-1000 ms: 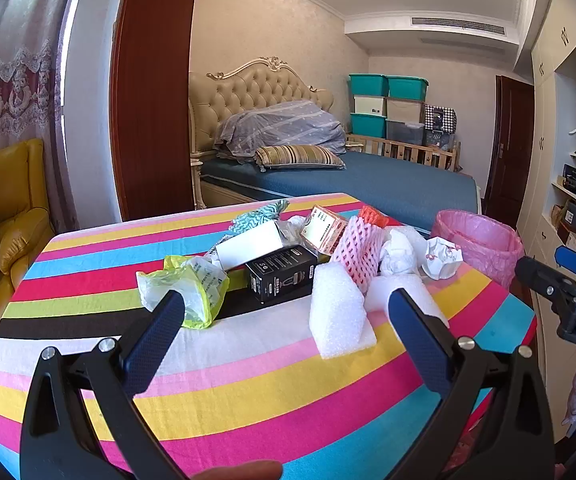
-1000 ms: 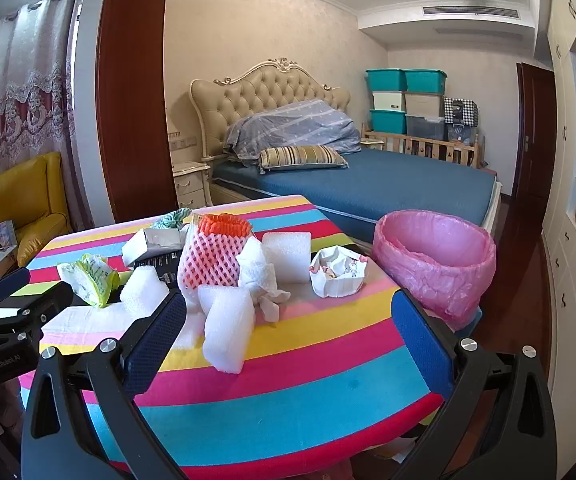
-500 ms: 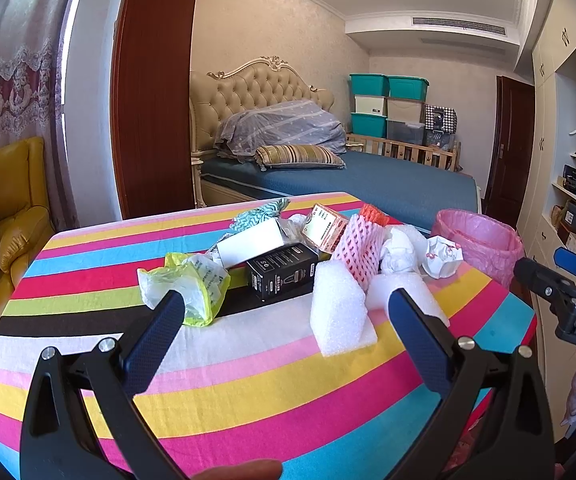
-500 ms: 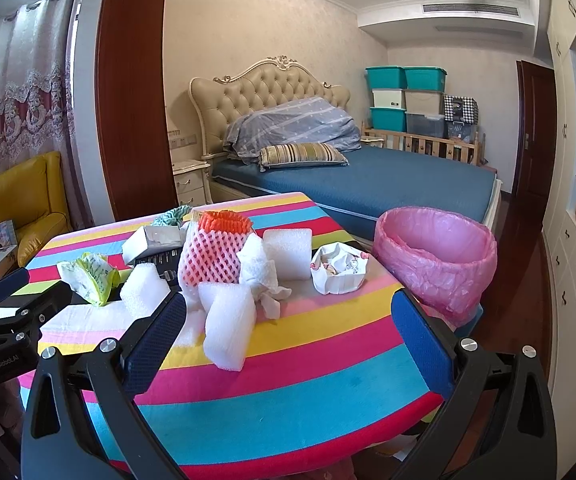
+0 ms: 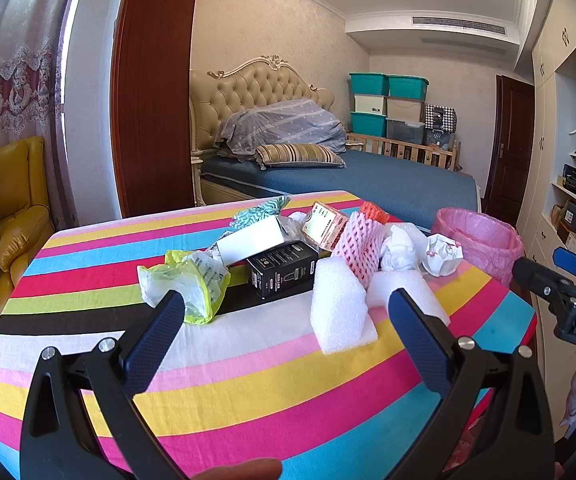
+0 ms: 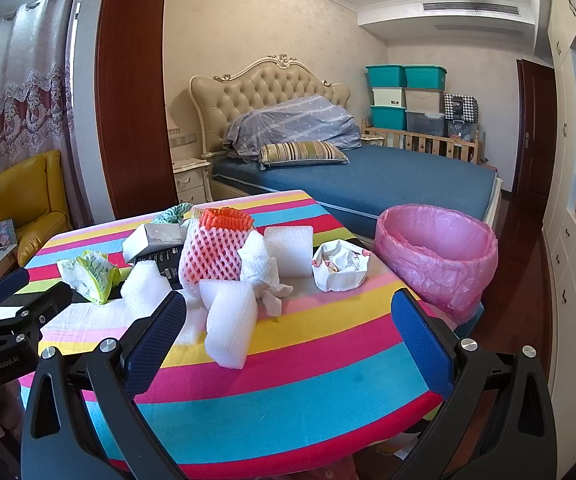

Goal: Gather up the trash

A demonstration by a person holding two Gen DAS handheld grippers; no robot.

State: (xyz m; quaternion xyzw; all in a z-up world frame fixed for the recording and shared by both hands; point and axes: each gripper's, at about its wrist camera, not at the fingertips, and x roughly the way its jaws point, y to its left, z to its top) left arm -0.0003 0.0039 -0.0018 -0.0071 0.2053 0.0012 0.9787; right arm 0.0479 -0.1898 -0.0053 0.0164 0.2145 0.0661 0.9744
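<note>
Now | black box (image 5: pixel 282 269) lies flat, long axis left-right | foam block (image 6: pixel 230 322) upright

My trash sits heaped mid-frame: white foam blocks (image 6: pixel 232 324) nearest me, a pink mesh sleeve (image 6: pixel 212 254) upright behind them, a crumpled paper cup (image 6: pixel 339 266) to the right, a black box (image 5: pixel 282 270), and a yellow-green wrapper (image 5: pixel 186 286) at left. The pink-lined bin (image 6: pixel 435 256) stands at right.

Before the trash pile (image 6: pixel 224 264) my striped table (image 6: pixel 319 364) lies bare; foam blocks (image 6: pixel 230 320) guard the pile's front edge.
</note>
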